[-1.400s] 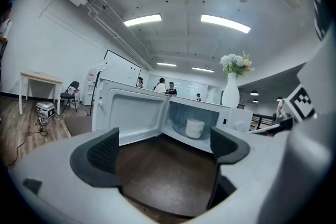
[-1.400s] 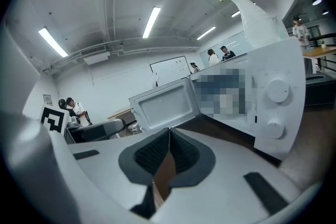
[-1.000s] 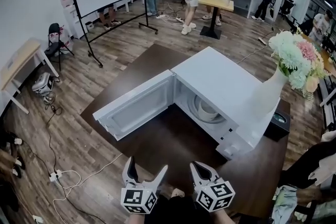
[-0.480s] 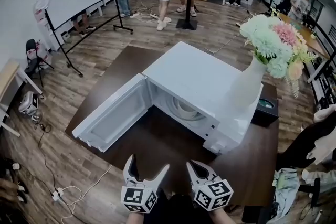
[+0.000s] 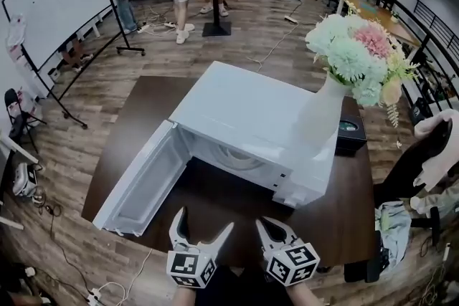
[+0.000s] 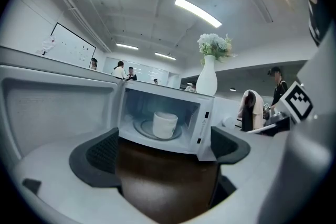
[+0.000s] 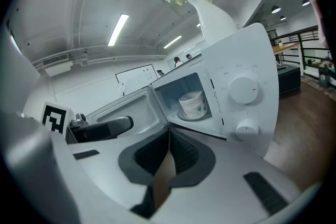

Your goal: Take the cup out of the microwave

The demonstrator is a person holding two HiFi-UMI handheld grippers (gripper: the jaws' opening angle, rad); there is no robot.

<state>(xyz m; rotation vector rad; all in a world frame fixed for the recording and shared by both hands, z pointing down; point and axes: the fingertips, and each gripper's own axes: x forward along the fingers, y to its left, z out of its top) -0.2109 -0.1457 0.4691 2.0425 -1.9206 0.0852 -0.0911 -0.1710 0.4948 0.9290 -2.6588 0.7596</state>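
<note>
Door open, so cup (image 6: 165, 124) in microwave (image 5: 244, 118) is reachable; L gripper (image 5: 203, 223) fingers wide, ready; R gripper (image 5: 267, 227) fingers together, empty.

In head view the microwave (image 5: 251, 111) hides the cup (image 6: 165, 124).

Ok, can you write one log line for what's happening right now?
door: open | cup: on turntable inside microwave | left gripper: open, empty | right gripper: shut, empty
</note>
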